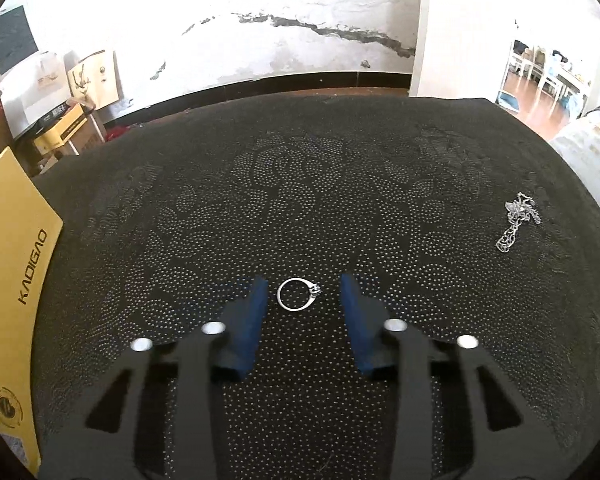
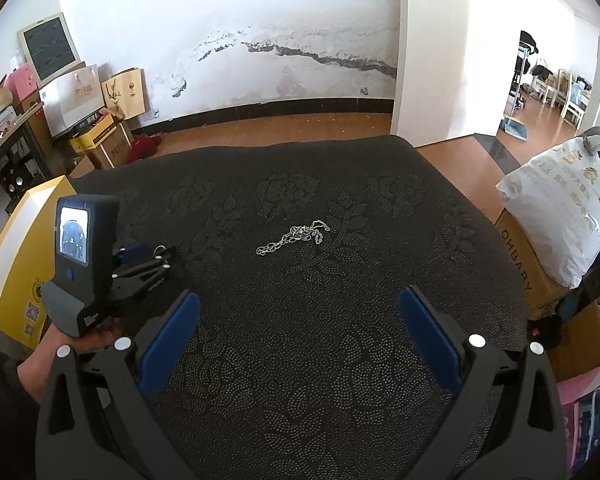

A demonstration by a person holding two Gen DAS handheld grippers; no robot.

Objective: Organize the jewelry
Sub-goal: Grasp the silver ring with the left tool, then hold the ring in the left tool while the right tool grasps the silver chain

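A silver ring with a small stone lies flat on the black dotted table cloth. My left gripper is open, its blue pads low over the cloth on either side of the ring, not touching it. A silver chain necklace lies bunched at the right; it also shows in the right wrist view at the middle of the cloth. My right gripper is open and empty, held above the cloth well short of the chain. The left gripper shows at the left there, with the ring at its tips.
A yellow box stands at the table's left edge, also in the right wrist view. A cardboard box with a white bag sits off the right edge. Boxes and bags line the far left wall.
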